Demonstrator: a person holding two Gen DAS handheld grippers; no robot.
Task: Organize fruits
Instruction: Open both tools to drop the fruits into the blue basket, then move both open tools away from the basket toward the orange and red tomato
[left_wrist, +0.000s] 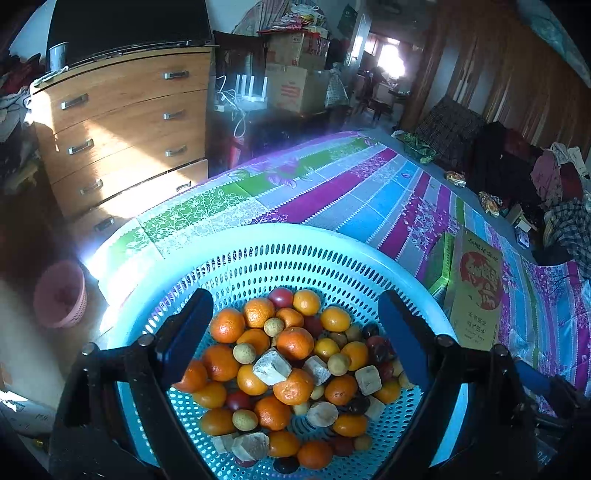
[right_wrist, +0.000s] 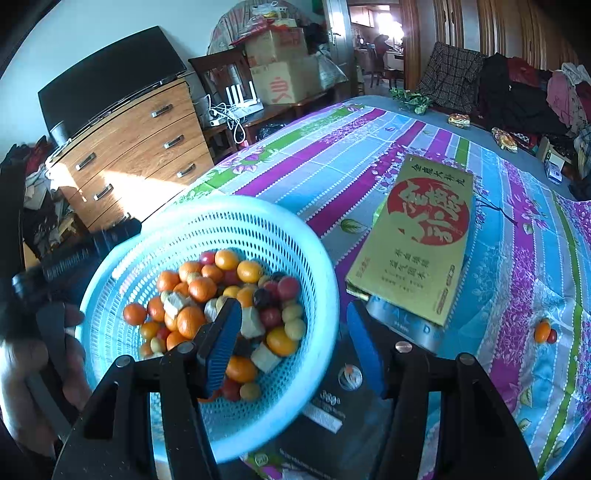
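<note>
Left tongs (left_wrist: 295, 332) gape apart above the basket (left_wrist: 258, 240), holding nothing. Between their blades lies the fruit (left_wrist: 291, 369): oranges, small red and yellow ones, pale cubes. Right tongs (right_wrist: 291, 343) gape too, straddling the basket's rim; a gold box (right_wrist: 417, 240) lies just ahead, two stray fruits (right_wrist: 545, 331) right, on the bed (right_wrist: 332, 155)

Fruits (right_wrist: 207, 295) fill the basket (right_wrist: 155, 221); box (right_wrist: 417, 240) right, apparently touching.
</note>
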